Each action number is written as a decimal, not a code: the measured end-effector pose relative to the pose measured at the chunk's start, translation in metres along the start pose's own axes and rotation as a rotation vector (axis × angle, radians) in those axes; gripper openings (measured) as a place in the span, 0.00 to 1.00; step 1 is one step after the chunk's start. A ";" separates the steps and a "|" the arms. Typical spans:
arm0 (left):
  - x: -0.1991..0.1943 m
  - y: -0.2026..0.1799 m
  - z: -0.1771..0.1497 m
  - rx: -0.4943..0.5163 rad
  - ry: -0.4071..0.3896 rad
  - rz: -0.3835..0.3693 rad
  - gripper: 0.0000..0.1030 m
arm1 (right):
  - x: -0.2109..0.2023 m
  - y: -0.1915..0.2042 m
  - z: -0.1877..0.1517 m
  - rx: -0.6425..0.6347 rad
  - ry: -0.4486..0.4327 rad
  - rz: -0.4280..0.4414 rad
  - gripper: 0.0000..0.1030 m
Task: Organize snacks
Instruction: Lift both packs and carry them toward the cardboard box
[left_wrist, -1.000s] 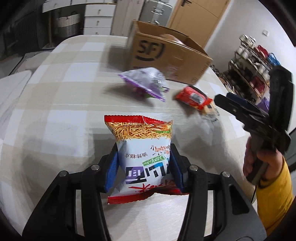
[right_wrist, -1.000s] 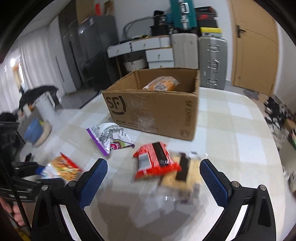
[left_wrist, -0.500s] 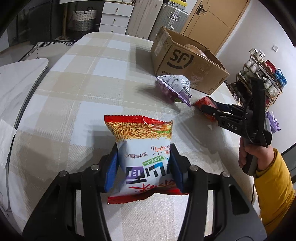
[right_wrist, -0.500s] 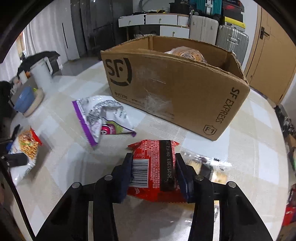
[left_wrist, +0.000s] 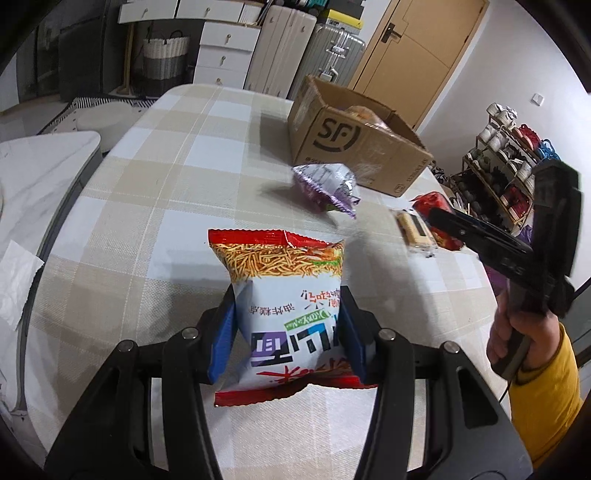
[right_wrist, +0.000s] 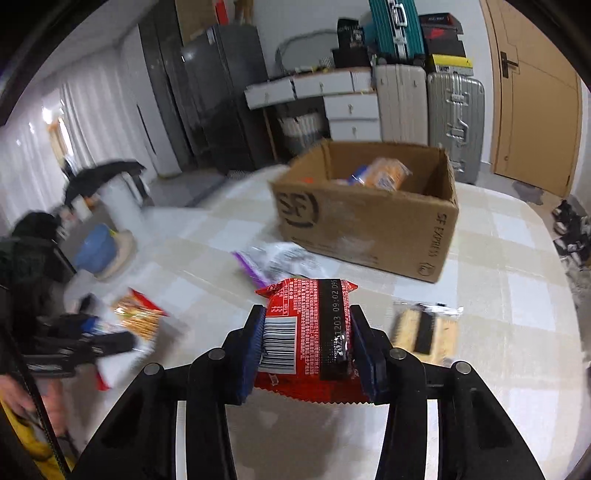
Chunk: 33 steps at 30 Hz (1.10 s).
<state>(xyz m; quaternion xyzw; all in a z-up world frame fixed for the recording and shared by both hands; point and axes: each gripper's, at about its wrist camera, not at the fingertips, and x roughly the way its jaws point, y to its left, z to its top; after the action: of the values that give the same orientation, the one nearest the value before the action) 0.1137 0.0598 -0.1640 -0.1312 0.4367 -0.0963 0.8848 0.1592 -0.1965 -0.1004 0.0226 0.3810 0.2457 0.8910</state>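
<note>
Below, both grippers held snacks. Left gripper (left_wrist: 286, 341): blue pads clamped on the white-and-red crinkled noodle-snack bag (left_wrist: 284, 306), lifted over the beige checked tablecloth (left_wrist: 155, 206). Right gripper (right_wrist: 308, 345): jaws, having just closed, pinched the red foil packet with barcode (right_wrist: 306, 332). Beyond the jaws lay a purple-edged silver pouch (right_wrist: 277, 260) and the brown cardboard box (right_wrist: 369, 225); right of them, a clear-wrapped cracker pack (right_wrist: 424, 330).

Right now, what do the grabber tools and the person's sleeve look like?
Both grippers, left and right, are black plastic with silver bolts and blue pads inside the fingers. The right one has a pistol-style handle with a thin black cable. The sleeve is mustard yellow.
</note>
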 end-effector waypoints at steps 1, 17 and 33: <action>-0.004 -0.003 -0.001 0.007 -0.006 0.000 0.46 | -0.009 0.005 -0.002 0.007 -0.014 0.010 0.44; -0.083 -0.072 -0.006 0.133 -0.143 -0.025 0.46 | -0.124 0.054 -0.040 0.077 -0.240 0.051 0.44; -0.133 -0.105 0.016 0.156 -0.227 -0.087 0.46 | -0.171 0.058 -0.047 0.061 -0.351 0.048 0.44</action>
<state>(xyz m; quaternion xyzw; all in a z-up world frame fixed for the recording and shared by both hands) 0.0408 0.0004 -0.0221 -0.0910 0.3188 -0.1530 0.9309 0.0019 -0.2305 -0.0069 0.1012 0.2262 0.2475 0.9367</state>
